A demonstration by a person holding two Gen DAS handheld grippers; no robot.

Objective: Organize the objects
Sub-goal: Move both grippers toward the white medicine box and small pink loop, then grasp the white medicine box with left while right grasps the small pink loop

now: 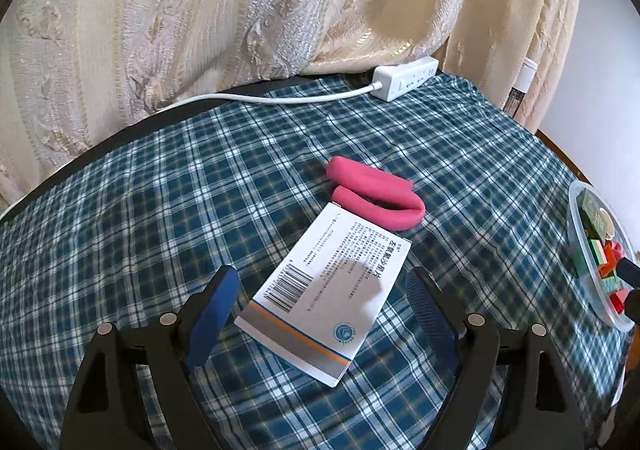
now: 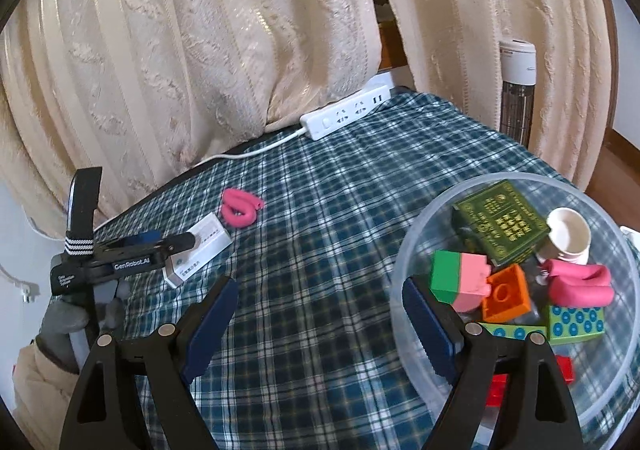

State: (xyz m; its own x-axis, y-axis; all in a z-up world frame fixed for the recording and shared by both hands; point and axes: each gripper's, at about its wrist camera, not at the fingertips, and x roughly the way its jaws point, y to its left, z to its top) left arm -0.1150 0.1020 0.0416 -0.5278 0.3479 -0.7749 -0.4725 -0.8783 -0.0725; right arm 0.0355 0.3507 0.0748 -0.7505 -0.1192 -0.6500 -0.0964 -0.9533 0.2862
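Note:
A white medicine box (image 1: 332, 270) lies flat on the blue plaid cloth, right between the open fingers of my left gripper (image 1: 322, 276); the blue pads stand clear of its sides. Just beyond it rests a pink foam loop (image 1: 380, 197). In the right wrist view the same box (image 2: 204, 246) and loop (image 2: 240, 207) sit at the left, with the left gripper (image 2: 176, 242) over the box. My right gripper (image 2: 320, 286) hangs open above bare cloth, its right finger beside the rim of a clear bowl (image 2: 520, 177).
The bowl holds a green box (image 2: 500, 221), a white cup (image 2: 570, 236), another pink foam piece (image 2: 580, 284) and several toy bricks. A white power strip (image 2: 344, 113) lies by the cream curtain. A gloved hand (image 2: 64, 318) holds the left gripper.

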